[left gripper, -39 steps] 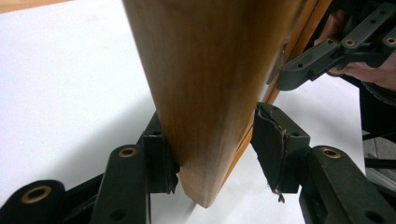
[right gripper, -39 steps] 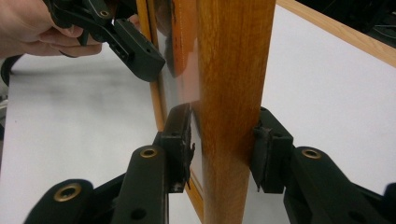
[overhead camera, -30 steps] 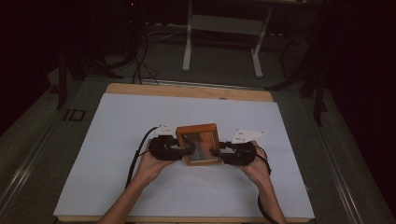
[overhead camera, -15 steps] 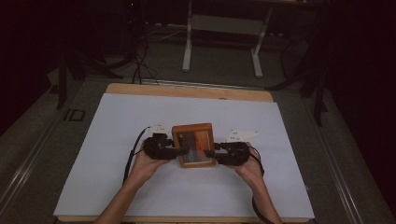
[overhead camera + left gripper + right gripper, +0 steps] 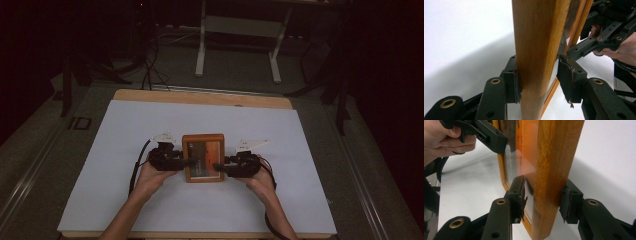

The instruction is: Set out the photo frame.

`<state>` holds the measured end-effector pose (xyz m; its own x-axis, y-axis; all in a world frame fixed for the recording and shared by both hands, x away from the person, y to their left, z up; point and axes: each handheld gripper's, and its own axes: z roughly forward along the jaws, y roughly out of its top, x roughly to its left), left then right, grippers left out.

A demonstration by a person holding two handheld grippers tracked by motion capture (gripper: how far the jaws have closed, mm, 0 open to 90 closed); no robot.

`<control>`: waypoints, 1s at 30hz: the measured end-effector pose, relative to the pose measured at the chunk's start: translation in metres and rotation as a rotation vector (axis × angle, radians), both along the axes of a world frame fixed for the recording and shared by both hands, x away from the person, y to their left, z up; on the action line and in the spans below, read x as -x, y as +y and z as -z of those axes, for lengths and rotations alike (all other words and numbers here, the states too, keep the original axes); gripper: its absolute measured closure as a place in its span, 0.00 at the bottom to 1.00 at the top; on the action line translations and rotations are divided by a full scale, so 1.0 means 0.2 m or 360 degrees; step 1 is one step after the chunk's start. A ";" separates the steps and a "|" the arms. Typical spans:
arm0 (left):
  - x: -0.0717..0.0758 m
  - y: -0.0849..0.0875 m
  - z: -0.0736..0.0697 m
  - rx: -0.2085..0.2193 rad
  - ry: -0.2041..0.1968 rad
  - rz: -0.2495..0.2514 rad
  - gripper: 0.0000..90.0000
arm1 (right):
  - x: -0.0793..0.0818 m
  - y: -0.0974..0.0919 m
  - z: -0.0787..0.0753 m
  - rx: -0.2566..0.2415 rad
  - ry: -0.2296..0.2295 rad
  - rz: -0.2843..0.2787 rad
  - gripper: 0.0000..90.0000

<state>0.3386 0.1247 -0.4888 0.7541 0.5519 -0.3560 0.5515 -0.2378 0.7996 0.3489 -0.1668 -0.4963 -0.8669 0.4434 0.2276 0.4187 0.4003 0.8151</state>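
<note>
The frame (image 5: 203,157), wooden with a glass front, sits at the middle of the white sheet (image 5: 120,135), well clear of every edge. The left gripper (image 5: 186,162) straddles its left side: in the left gripper view one pad (image 5: 516,85) touches the wood, the other stands off; its jaws have just been closing. The right gripper (image 5: 218,166) straddles the right side, pads at or just off front and back; whether they press I cannot tell. Bare sheet lies all around. The wooden table (image 5: 200,97) shows beyond; dark floor, cables and a stand (image 5: 240,30) lie behind.
</note>
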 end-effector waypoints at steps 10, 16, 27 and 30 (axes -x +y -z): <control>0.00 0.01 0.02 -0.0033 -0.0006 -0.0038 0.62 | -0.02 0.03 0.06 0.0011 0.0082 -0.0003 0.66; -0.02 0.02 0.04 0.0006 0.0016 -0.0045 0.62 | -0.02 0.03 0.07 0.0001 0.0087 0.0010 0.66; -0.03 0.01 0.04 0.0008 -0.0013 -0.0058 0.59 | -0.02 0.03 0.08 -0.0005 0.0098 0.0011 0.67; -0.03 0.02 0.04 0.0009 -0.0008 -0.0059 0.59 | -0.02 0.03 0.08 -0.0005 0.0094 0.0007 0.68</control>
<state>0.3440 0.1277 -0.4977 0.7349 0.5775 -0.3554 0.5559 -0.2130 0.8035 0.3520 -0.1615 -0.5124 -0.8499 0.4464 0.2801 0.4682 0.3956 0.7901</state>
